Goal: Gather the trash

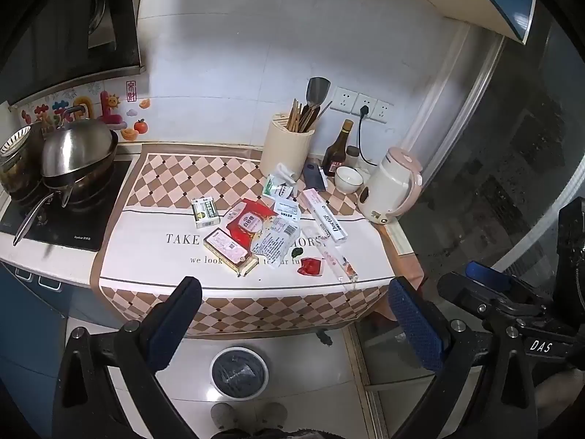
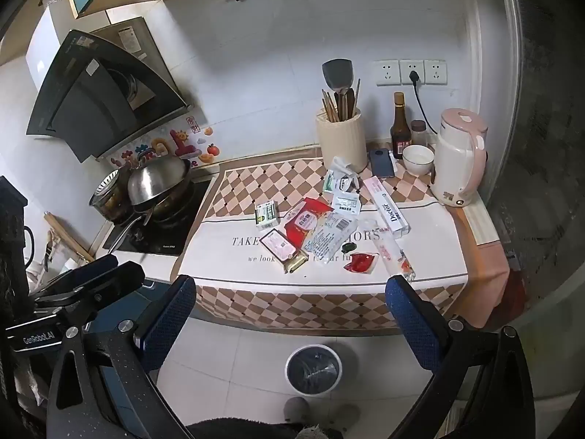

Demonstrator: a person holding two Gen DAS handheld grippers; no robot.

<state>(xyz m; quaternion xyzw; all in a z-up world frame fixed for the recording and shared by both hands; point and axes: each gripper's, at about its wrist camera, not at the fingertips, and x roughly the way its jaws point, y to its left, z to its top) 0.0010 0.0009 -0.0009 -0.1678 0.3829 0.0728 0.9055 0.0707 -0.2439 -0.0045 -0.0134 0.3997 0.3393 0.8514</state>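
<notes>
both grippers hang wide open and hold nothing, the left gripper [image 1: 292, 314] and right gripper [image 2: 292, 311] before the counter. the wrappers [image 2: 321, 226] lie scattered on the checkered cloth [image 2: 256, 183]; the trash bin [image 2: 313, 369] stands on the floor below.

The left black two-finger gripper with blue padded fingers [image 1: 294, 314] is hanging in the air with its jaws spread wide, gripping nothing. The right black two-finger gripper with blue padded fingers [image 2: 292, 314] is hanging alongside it, jaws likewise spread wide and gripping nothing. Both are pointing forward and slightly downward.
</notes>
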